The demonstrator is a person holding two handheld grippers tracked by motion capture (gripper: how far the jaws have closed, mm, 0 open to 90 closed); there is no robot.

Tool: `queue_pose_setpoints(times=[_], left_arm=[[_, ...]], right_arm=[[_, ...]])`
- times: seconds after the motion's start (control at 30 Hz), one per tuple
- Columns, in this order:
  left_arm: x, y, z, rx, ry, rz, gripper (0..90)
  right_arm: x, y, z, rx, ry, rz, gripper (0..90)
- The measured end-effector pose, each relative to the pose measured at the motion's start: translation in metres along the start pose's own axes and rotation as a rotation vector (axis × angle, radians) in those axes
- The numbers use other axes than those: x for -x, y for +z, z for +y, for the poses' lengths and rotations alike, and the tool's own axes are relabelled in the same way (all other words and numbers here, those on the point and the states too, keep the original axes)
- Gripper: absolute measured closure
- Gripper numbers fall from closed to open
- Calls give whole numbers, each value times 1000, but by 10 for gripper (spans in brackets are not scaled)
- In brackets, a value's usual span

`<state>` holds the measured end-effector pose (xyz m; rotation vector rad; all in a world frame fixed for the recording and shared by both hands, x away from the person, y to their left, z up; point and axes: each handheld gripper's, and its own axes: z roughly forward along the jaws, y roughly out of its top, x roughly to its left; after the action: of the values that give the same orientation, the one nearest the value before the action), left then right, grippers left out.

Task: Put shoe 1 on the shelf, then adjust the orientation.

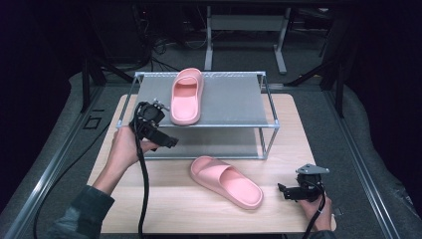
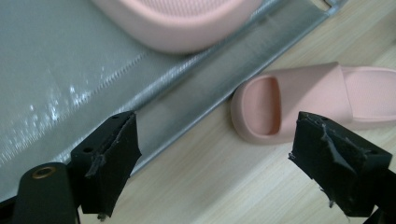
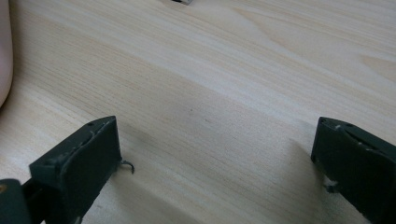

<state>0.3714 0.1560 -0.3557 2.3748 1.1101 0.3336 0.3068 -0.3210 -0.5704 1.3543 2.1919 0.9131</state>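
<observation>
The right gripper (image 1: 284,189), nearest the camera at the tabletop's (image 1: 164,209) front right corner, is seen with its jaws spread wide and nothing between them; in its own view bare wood lies between the jaws. Just to its left the loose pink slipper (image 1: 226,180) is laid flat on the tabletop, sole down, its long axis running diagonally: toe end toward the rack and the left, heel end toward the front right, close to the right gripper. The left gripper (image 1: 169,141) is held at the front left corner of the metal shoe rack (image 1: 226,107), jaws apart and empty; in its own view the slipper's open toe end (image 2: 261,109) is seen ahead between the jaws, past the rack's front rail (image 2: 219,88). The second pink slipper (image 1: 186,95) is already set on the rack's top shelf, long axis front to back, one end overhanging the front rail beside the left gripper. The heel of the loose slipper is judged nearer the right gripper, the toe nearer the left.
</observation>
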Motion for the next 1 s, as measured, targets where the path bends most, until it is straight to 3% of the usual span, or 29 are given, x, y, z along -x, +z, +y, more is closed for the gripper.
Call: queue_pose_setpoints(times=[0.37,0.7,1.0], left_arm=[[-3,16,-45,-17,-26,-10,98],[4,40,-86,-25,-20,59,19],[4,67,-127,-6,-66,73,1]], right_arm=[[0,0,0,0,0,1,9],[0,0,0,-4,0,-8,9],[0,0,0,-2,1,-2,9]])
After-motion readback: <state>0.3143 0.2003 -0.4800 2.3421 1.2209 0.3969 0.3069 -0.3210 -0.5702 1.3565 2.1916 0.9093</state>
